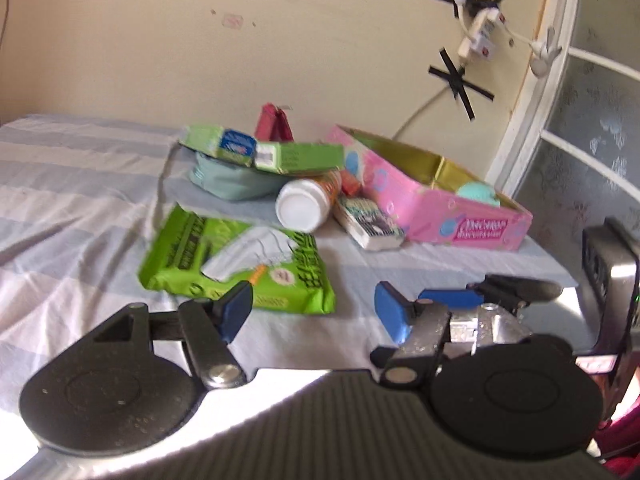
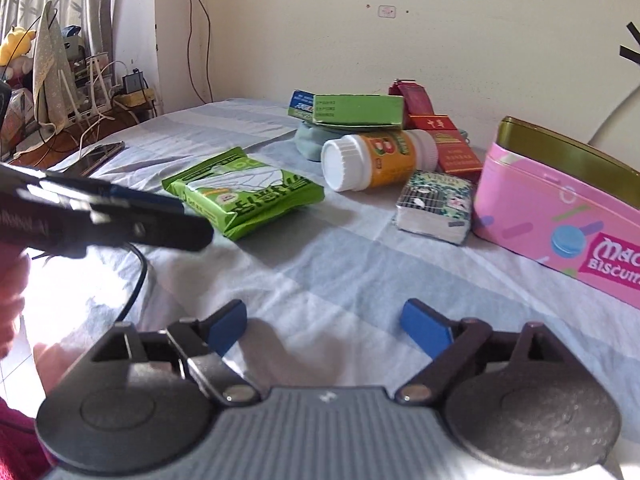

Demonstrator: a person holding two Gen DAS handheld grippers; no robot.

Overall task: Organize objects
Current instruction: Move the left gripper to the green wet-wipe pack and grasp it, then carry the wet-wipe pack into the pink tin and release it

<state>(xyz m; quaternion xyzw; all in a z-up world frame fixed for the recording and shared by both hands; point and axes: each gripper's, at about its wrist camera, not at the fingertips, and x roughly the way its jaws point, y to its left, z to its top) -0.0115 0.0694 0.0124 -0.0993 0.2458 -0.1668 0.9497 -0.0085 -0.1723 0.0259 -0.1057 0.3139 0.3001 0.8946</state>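
Both grippers empty: left gripper (image 1: 314, 314) jaws half apart, right gripper (image 2: 324, 326) jaws wide.

Clutter mid-bed near wall; pink biscuit tin (image 2: 560, 216) open, toward right edge.

Risks:
- white-capped bottle (image 2: 372, 160) lies on its side, nudge rolls it
- green box (image 2: 356, 110) perched on teal pouch (image 1: 232, 182), may slide
- wipes pack (image 1: 240, 264) soft, may slip from jaws

The pink tin (image 2: 560, 216) is cut off by the right edge of the right view, so its label stops partway. The teal pouch (image 1: 228, 180) is mostly hidden under the green box (image 1: 280, 154) (only its lower side is seen). A round teal thing (image 1: 478, 196) inside the tin is half hidden by the wall. Small print on the wipes pack (image 1: 240, 260) is blurred.
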